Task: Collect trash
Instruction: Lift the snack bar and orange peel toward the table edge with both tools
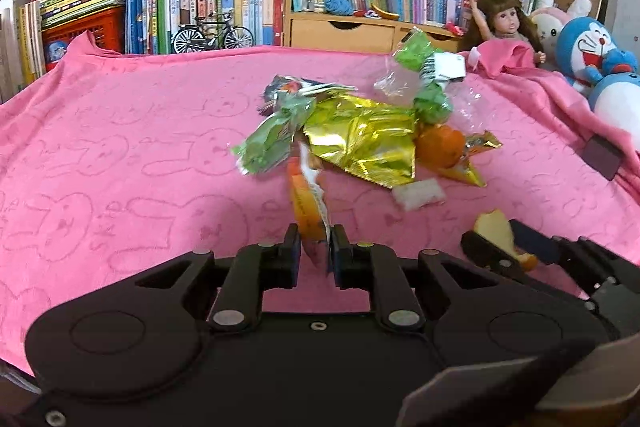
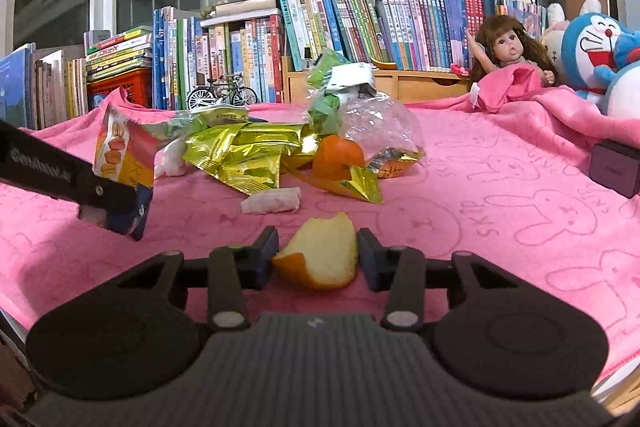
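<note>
left gripper point(image 1: 315, 247): clamped on an orange printed snack wrapper point(image 1: 308, 203). right gripper point(image 2: 318, 255): jaws half open around a curled orange peel piece point(image 2: 320, 259) (contact unclear). gold foil wrappers point(image 2: 240, 151), green packets point(image 1: 268, 143), whole orange peel point(image 2: 338, 157) left heaped on pink blanket point(image 1: 120, 147); collecting barely begun.

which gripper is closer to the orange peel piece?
Right. The right gripper has the orange peel between its fingers. The left gripper sits beside it, shut on a snack wrapper.

A soft, matt pink cloth point(image 2: 480, 187) (embossed with rabbits) is spread out; glossy, crinkled gold foil wrappers point(image 2: 240, 155) are piled beside clear plastic film point(image 2: 380, 127), and matt black plastic tongs point(image 2: 318, 255) are seen.
</note>
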### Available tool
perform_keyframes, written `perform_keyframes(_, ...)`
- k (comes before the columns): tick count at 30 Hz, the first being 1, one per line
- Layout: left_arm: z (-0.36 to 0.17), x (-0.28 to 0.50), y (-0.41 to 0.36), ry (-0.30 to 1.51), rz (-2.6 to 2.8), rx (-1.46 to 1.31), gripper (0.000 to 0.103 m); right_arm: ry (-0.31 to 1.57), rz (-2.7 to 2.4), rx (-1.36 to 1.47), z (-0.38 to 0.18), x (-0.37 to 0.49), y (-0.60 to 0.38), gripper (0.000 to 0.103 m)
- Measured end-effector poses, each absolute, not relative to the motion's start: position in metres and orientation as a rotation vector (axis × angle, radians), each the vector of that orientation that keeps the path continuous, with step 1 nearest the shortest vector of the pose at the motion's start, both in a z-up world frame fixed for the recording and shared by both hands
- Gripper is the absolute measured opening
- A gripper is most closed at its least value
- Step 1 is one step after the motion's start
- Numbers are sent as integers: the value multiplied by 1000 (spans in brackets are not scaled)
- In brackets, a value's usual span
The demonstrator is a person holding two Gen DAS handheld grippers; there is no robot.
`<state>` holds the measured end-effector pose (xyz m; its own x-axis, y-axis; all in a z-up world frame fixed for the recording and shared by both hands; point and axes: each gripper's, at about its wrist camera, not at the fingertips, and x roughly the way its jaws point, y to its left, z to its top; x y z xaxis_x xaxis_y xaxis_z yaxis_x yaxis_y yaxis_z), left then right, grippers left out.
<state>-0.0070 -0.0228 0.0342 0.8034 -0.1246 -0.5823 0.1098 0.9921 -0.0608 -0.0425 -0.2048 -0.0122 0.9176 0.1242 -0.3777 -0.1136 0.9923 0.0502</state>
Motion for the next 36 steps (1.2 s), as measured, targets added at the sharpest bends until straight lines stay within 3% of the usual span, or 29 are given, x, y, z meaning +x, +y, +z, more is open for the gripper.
perform_keyframes(1, 32, -8, -22, 616, -120, -26, 20, 389, 127, 24, -11, -43, -204, 48)
perform_keyframes(4, 27, -10, -19, 579, -92, -43, 53, 382, 135, 10, -11, -45, -201, 48)
perform_keyframes(16, 16, 10, 5, 562, 8, -238, 69, 370, 143, 12, -11, -50, -196, 48)
perform_keyframes(21, 14, 17, 4, 556, 22, -261, 65, 363, 147, 16, -9, -51, -196, 48)
perform_keyframes(23, 14, 19, 4, 570, 11, -274, 45, 358, 148, 16, -8, -52, -196, 48)
perform_keyframes(28, 17, 15, 1, 579, 0, -248, 36, 354, 153, 21, -6, -55, -196, 48)
perform_keyframes(36, 29, -2, -5, 553, -28, -173, 36, 345, 164, 31, 0, -60, -194, 48)
